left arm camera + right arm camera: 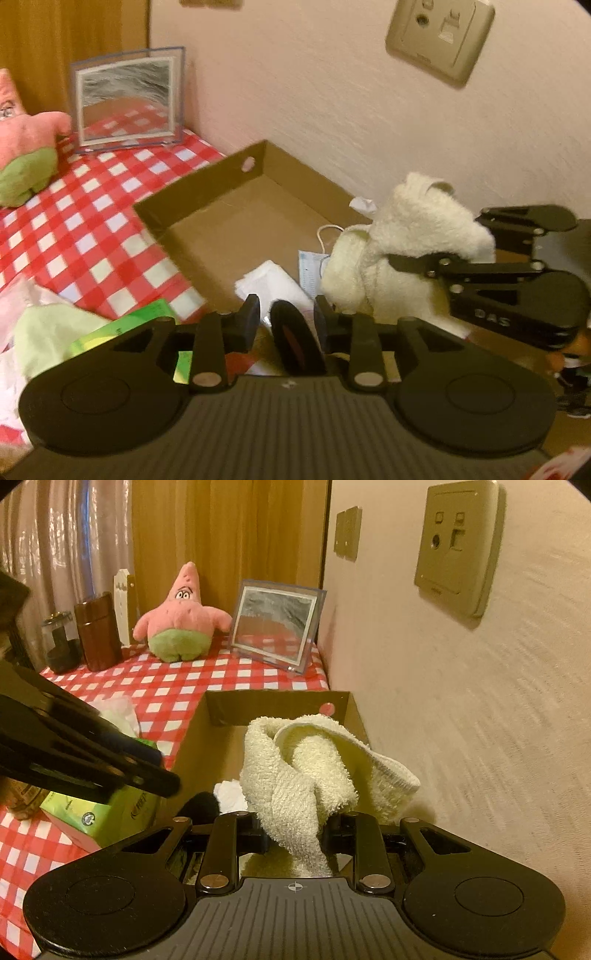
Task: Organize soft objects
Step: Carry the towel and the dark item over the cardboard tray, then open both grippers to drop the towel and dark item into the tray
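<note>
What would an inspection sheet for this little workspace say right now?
Surface: red-and-white checked tablecloth, against the wall.
Job's things: cream towel held over an open cardboard box; white cloth lying inside; pink star plush upright at the back.
Clutter: mirror frame, green tissue box, brown jar.
Grippers: right gripper clamped on the towel; left gripper open, a dark item between its jaws, unpressed.
Cables: thin white cord in the box.
Surroundings: wall socket plate, curtain.
</note>
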